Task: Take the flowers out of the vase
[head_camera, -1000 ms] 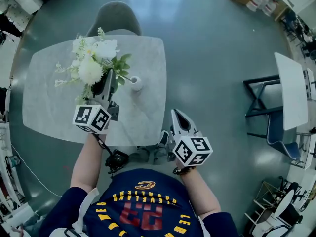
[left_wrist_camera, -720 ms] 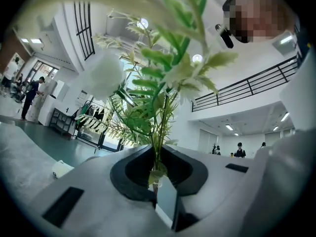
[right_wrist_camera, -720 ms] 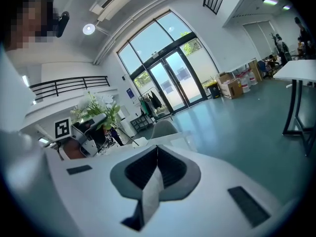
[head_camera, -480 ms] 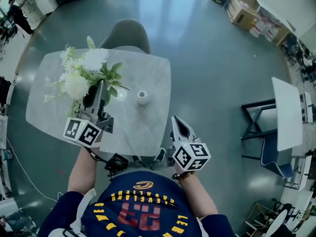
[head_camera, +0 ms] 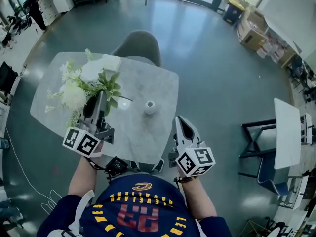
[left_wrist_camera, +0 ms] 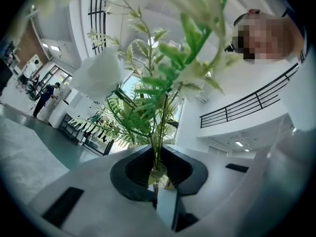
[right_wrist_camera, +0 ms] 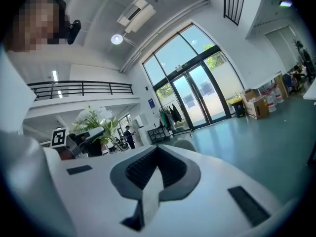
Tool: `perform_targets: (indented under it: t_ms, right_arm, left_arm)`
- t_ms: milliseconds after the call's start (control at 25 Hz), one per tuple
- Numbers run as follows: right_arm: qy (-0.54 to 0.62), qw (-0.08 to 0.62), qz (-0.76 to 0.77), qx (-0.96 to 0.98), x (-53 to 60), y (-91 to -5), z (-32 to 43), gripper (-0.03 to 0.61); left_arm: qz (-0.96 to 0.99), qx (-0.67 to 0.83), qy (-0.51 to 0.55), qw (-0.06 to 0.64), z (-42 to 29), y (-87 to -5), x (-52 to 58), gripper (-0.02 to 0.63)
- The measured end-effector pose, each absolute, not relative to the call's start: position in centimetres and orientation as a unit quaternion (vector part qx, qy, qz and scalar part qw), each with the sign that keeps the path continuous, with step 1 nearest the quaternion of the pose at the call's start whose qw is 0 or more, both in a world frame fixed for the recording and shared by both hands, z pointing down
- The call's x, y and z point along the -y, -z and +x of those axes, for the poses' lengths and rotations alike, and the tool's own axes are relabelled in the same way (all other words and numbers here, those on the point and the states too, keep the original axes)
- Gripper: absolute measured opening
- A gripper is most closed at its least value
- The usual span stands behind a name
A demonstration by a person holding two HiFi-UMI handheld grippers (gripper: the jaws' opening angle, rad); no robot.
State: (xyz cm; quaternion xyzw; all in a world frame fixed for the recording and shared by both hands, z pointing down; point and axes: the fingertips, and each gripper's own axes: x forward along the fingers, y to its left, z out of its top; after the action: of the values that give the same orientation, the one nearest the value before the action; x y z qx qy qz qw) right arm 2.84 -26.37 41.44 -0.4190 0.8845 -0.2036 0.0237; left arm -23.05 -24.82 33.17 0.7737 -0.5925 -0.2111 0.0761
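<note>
1. The left gripper (head_camera: pixel 100 100) is clamped on the stems (left_wrist_camera: pixel 157 154) of the flowers (head_camera: pixel 85 80), its jaws nearly together with only the thin stems between them. The bunch is out of the vase (head_camera: pixel 149 107) and held above the table (head_camera: pixel 160 80).
2. The right gripper (head_camera: pixel 179 121) has its jaws together on nothing and sits just off the table's right edge, near the vase.
3. The lift looks done, so I judge that what is left is to carry the bunch off and set it down. The grip is low on the stems and the heads are wide and top-heavy (they spread out to the left of the gripper). A firm squeeze and a slow, level carry should stop them swivelling or slipping.
4. Bare table lies under the bunch and in front of the vase; either patch would take the flowers lying flat.
5. The vase stands upright with nothing showing in it, apart from the flowers. Trailing leaves could tip it, so a path away from it is safer.
6. A chair (head_camera: pixel 139 42) is tucked in at the far side. A dark cable unit (head_camera: pixel 116 165) dangles below the left wrist by the table edge and might snag.
</note>
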Motion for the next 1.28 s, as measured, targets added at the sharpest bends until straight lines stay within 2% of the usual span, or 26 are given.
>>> perform_targets:
  t_ms: [240,1280]
  right_arm:
    - [0.145,0.017,-0.399,-0.905,25.4,-39.0,0.5,0.008]
    - [0.144,0.006,-0.393,-0.908,25.8,-39.7,-0.4,0.008]
  left_arm:
    - [0.773,0.592,0.217,0.077,-24.3,-32.0,23.0,0.051]
    - [0.779,0.585,0.214,0.081,-24.3,-32.9,24.4,0.052]
